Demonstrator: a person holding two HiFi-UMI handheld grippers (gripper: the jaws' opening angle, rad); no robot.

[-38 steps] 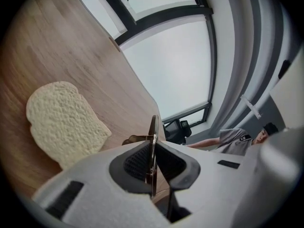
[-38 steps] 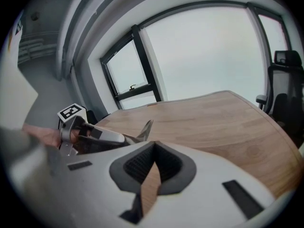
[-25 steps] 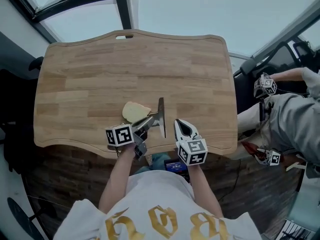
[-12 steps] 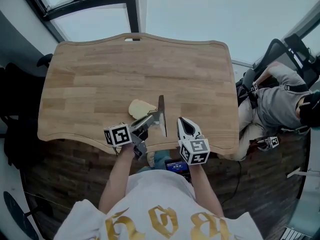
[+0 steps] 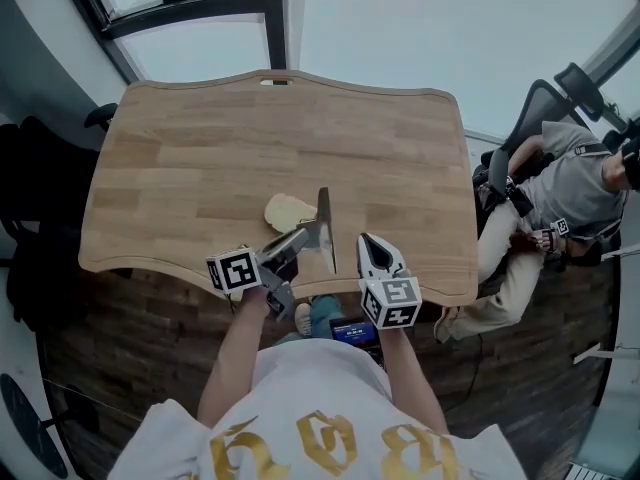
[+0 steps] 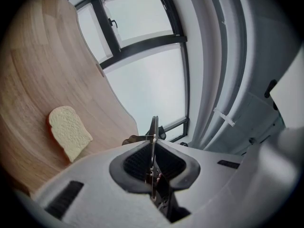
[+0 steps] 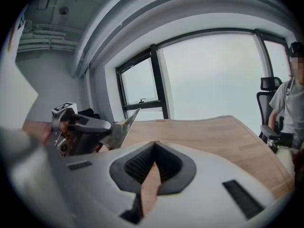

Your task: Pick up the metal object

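the left tongs (image 5: 303, 240) pinch the metal object (image 5: 325, 218), a thin flat blade held on edge at lower centre of the head view, just right of the slice of bread (image 5: 287, 211) lying on the wooden surface (image 5: 200, 158). the grasp looks done. the right gripper view shows the blade tilted up, probably off the wood, though its lower edge is hidden. the right tongs (image 5: 372, 253), just right of the blade, are pressed together on nothing. only a clear lift remains.
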